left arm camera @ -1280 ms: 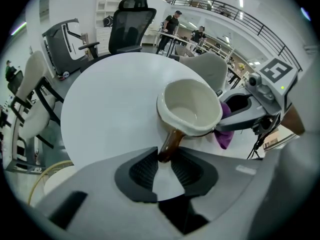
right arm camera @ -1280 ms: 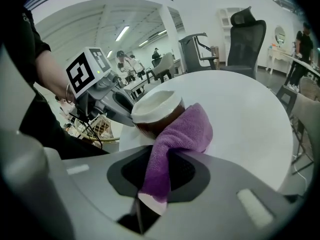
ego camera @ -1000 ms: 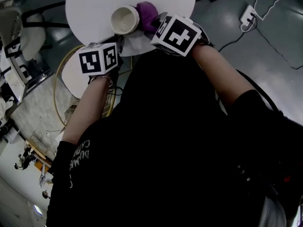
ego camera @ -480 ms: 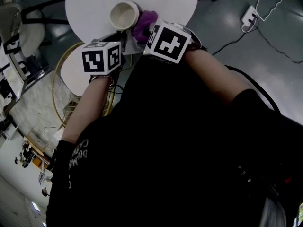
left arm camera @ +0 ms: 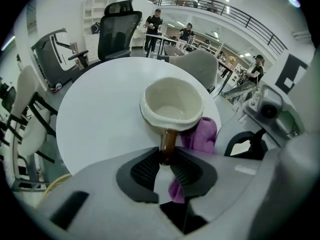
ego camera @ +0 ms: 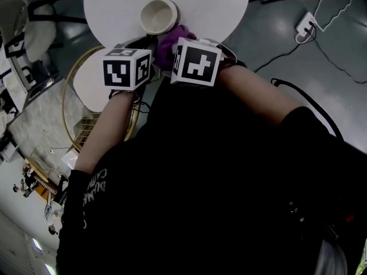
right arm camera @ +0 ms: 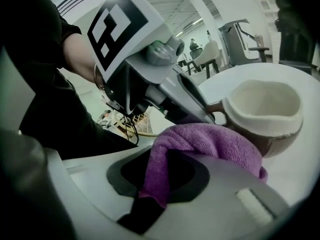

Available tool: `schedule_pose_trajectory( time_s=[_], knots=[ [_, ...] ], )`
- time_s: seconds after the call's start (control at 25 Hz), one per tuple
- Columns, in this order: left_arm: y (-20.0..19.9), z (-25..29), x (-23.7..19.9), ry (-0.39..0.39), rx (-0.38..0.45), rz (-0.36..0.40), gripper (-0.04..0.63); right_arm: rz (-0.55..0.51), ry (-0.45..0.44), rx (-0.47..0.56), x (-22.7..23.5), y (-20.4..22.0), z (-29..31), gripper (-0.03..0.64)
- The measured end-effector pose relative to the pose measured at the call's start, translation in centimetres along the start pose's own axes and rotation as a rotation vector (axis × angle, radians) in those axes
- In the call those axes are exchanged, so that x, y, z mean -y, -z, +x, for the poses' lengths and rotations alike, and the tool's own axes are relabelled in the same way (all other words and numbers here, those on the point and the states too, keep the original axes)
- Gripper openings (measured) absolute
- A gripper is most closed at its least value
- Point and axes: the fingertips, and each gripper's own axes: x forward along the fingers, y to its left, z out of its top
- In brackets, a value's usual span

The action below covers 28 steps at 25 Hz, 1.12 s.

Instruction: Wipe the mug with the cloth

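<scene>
A cream mug (ego camera: pixel 159 15) with a brown outside stands upright near the front edge of the round white table (ego camera: pixel 114 10). In the left gripper view the mug (left arm camera: pixel 172 104) points its brown handle at my left gripper (left arm camera: pixel 165 159). Those jaws have just been closing a little and their pads press on the handle. My right gripper (right arm camera: pixel 167 171) is shut on a purple cloth (right arm camera: pixel 210 144). The cloth lies against the mug (right arm camera: pixel 265 114) low on its near side, beside the handle. From above, the cloth (ego camera: pixel 166 44) shows between the two marker cubes.
A gold wire stand (ego camera: pixel 86 96) sits on the floor at the left under the table edge. A power strip (ego camera: pixel 304 22) and cables lie on the floor at the right. An office chair (left arm camera: pixel 117 31) stands beyond the table, with people far behind.
My right gripper has carried the purple cloth leftward, from the mug's right side round to its near side next to the handle. The left gripper has stayed on the handle.
</scene>
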Motion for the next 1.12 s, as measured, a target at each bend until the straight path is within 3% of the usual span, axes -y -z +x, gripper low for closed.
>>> schedule_pose_trajectory(
  time_s=[0.16, 0.28, 0.6, 0.8, 1.12],
  knots=[
    [0.0, 0.0, -0.3, -0.019, -0.008, 0.073, 0.069, -0.046, -0.104, 0.006, -2.1, -0.3, 0.7, 0.078],
    [0.0, -0.2, -0.3, -0.037, -0.01, 0.135, 0.072, -0.061, -0.132, 0.017, -2.7, -0.5, 1.0, 0.078],
    [0.0, -0.3, -0.5, -0.028, -0.043, 0.249, 0.071, 0.03, -0.02, 0.042, 0.8, -0.1, 0.0, 0.077],
    [-0.1, -0.3, -0.4, -0.022, -0.057, 0.309, 0.069, 0.12, -0.005, 0.093, 2.4, -0.1, -1.6, 0.077],
    [0.1, -0.3, -0.5, -0.028, -0.088, 0.413, 0.071, 0.172, 0.038, 0.11, 3.7, 0.2, -3.1, 0.077]
  ],
)
